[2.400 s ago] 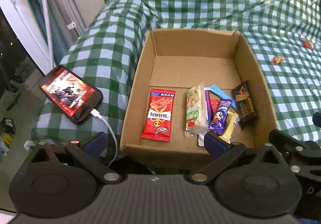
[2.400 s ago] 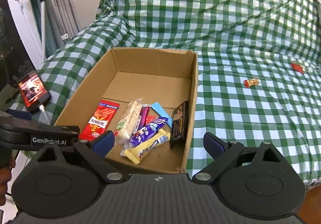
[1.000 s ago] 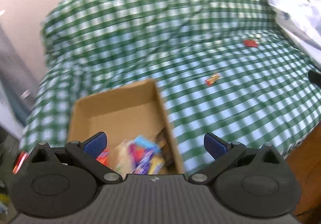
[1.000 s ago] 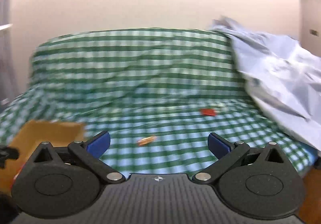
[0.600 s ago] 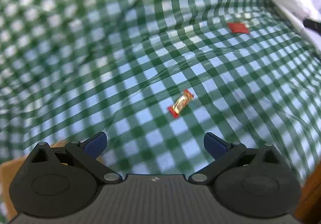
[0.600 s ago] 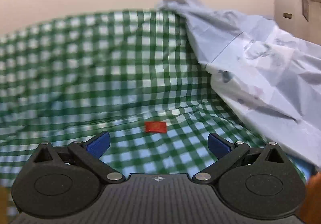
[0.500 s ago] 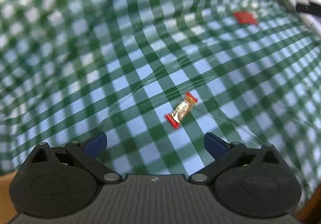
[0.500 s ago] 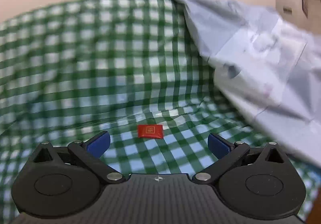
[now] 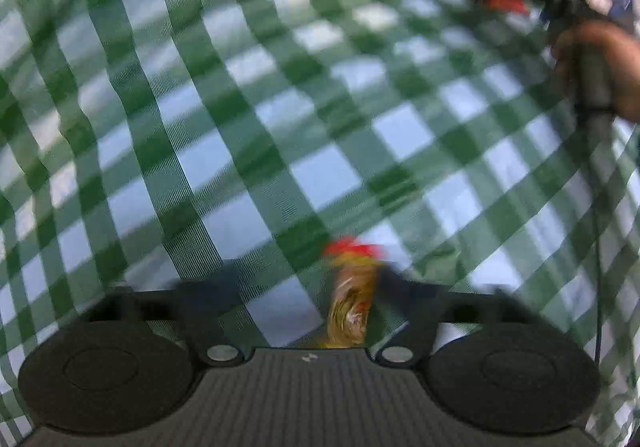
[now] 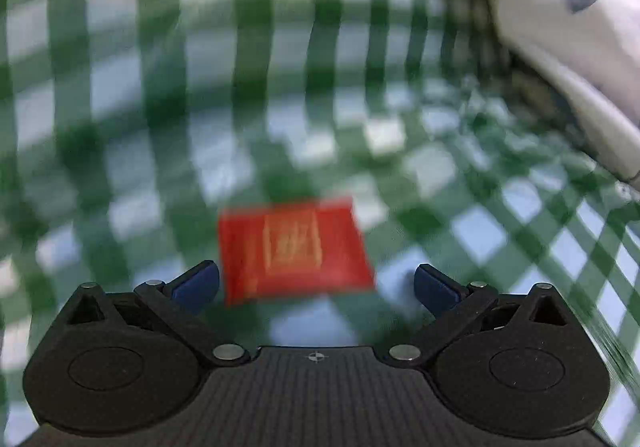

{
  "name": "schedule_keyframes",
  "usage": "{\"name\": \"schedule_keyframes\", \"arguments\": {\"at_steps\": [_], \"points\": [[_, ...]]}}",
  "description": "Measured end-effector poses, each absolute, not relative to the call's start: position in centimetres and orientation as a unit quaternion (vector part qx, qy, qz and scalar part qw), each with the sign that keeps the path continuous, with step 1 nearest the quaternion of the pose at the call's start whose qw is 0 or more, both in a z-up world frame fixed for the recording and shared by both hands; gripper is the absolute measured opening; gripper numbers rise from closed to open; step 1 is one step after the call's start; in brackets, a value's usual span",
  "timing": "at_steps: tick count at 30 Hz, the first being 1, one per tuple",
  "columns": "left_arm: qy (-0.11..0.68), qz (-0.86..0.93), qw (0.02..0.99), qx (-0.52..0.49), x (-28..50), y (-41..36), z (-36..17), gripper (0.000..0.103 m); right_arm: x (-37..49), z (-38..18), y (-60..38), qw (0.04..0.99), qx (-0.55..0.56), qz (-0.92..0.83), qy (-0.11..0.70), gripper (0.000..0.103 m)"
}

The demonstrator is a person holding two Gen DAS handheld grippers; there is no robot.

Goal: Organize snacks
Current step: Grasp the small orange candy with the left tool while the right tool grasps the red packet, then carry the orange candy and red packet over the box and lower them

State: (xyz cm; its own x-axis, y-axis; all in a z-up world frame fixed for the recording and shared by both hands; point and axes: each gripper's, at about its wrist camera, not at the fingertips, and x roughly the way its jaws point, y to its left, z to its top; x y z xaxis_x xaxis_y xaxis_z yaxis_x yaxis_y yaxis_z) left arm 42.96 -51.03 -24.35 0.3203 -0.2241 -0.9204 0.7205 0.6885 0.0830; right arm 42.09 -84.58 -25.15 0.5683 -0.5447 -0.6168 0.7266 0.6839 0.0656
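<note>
Down low over the checked cloth (image 9: 280, 95), from the left wrist: left tongs (image 9: 304, 287) blurred by motion, fingers partly drawn in, neither wide nor shut, so cannot tell whether gripping. Gold candy (image 9: 351, 303) with a red twisted end lies between the fingers, closer to the right-side one, long axis pointing straight away from the tongs along the fingers. Touching or just beside that finger: too smeared to say. Far off from the candy, at upper right, the other hand (image 9: 600, 67) holds its tool above a red blur.

Then from the right wrist: right tongs (image 10: 316, 287) spread wide, nothing held. Red packet (image 10: 294, 251) lies flat on the cloth just ahead of the fingertips (image 10: 196, 283), centred a little toward the left-side finger, its wider side running across the gap. Pale bedding (image 10: 560, 27) heaped well beyond the packet, up and to the right. Pose tipped steeply downward at the packet.
</note>
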Motion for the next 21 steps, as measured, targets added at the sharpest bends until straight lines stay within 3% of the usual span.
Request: {"name": "schedule_keyframes", "arguments": {"at_steps": [1,2,6,7,8,21], "points": [[0.498,-0.315,0.768,0.249,42.8,-51.0,-23.8,0.027,41.8,-25.2,-84.0,0.876,0.145,-0.368,0.277,0.096],[0.505,-0.316,0.767,0.24,42.8,-50.9,-23.4,0.026,41.6,-25.2,-83.3,0.883,0.135,-0.362,0.266,0.069],[0.497,-0.322,0.778,0.207,42.2,-49.7,-21.5,0.022,40.3,-24.2,-81.5,0.887,0.131,-0.35,0.271,0.053],[0.5,-0.321,0.78,0.198,42.0,-49.3,-20.9,0.01,39.7,-23.8,-81.1,0.887,0.136,-0.35,0.267,0.052],[0.503,-0.321,0.781,0.188,41.4,-49.1,-20.2,0.008,38.4,-22.8,-80.3,0.892,0.14,-0.346,0.255,0.052],[0.467,-0.283,0.833,0.087,32.9,-37.8,-8.3,0.005,21.3,-12.0,-63.9,0.942,0.139,-0.237,0.191,0.05]]}}
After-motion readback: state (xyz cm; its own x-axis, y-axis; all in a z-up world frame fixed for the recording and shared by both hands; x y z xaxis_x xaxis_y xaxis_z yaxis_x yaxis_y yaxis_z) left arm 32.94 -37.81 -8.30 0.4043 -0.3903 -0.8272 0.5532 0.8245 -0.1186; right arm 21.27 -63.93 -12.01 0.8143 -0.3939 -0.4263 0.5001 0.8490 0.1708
